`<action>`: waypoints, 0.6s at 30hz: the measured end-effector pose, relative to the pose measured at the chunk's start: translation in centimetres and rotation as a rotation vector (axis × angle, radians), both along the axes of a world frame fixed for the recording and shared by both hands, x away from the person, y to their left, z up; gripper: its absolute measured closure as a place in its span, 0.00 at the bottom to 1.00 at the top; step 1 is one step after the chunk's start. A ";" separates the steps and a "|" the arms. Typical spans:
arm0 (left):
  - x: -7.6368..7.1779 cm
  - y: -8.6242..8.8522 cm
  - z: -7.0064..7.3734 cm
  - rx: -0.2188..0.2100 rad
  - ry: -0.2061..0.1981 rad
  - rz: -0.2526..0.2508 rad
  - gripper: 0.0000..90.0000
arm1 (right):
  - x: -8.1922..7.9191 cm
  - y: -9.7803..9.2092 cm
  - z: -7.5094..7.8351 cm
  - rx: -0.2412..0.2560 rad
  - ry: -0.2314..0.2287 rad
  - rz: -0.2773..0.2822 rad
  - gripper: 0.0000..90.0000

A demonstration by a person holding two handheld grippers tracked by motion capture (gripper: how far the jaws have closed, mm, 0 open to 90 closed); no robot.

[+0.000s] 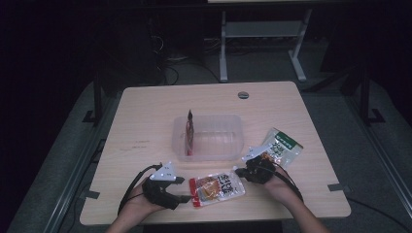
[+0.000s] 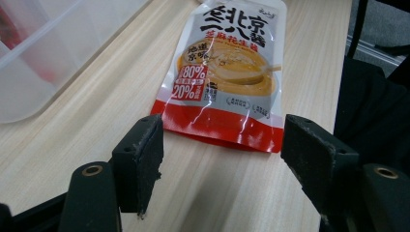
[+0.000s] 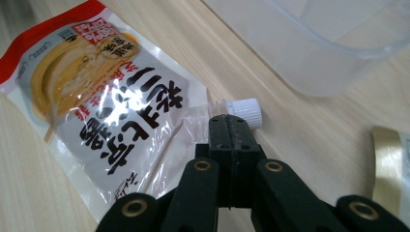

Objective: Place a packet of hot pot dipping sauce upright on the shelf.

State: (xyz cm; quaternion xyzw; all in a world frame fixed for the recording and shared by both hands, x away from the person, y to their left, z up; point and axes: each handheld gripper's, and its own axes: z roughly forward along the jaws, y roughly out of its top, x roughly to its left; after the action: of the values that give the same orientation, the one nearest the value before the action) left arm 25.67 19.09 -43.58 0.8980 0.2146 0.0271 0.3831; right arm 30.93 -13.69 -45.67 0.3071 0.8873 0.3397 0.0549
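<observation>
A red and white sauce pouch [image 1: 216,188] is lying flat on the desk [image 1: 145,121], near its front edge, between the two grippers and just in front of a clear plastic tub [image 1: 228,145]. The left gripper [image 2: 222,150] is sitting just beside the pouch's red bottom edge with its jaws standing wide apart and holding nothing; the pouch edge is lying just ahead of the gap between them. The right gripper [image 3: 231,126] is pointing at the opposite end, its jaws pressed together, their tips right at the neck of the pouch below its white screw cap [image 3: 244,111]; whether any film is caught between them is not clear. In the tub a dark red packet [image 1: 190,132] is standing upright against the left wall. A green and white packet [image 1: 281,145] is lying on the desk to the right of the tub, close to the right hand [image 1: 279,187].
</observation>
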 end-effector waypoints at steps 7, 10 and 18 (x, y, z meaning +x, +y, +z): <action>0.1 0.3 0.1 0.001 -0.002 0.008 0.35 | 1.0 1.4 -0.1 0.008 0.005 0.023 1.00; 0.0 0.3 0.1 0.003 -0.001 0.011 0.35 | 1.3 2.0 -0.2 0.014 -0.001 0.038 1.00; -0.1 -0.3 0.0 0.000 0.004 0.021 0.40 | 1.2 1.0 0.8 0.057 0.017 0.013 0.91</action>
State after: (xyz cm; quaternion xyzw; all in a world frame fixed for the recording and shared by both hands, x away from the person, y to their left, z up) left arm 25.53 18.77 -43.54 0.8957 0.2249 0.0295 0.3824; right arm 32.17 -12.68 -44.84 0.3056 0.8797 0.3624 0.0367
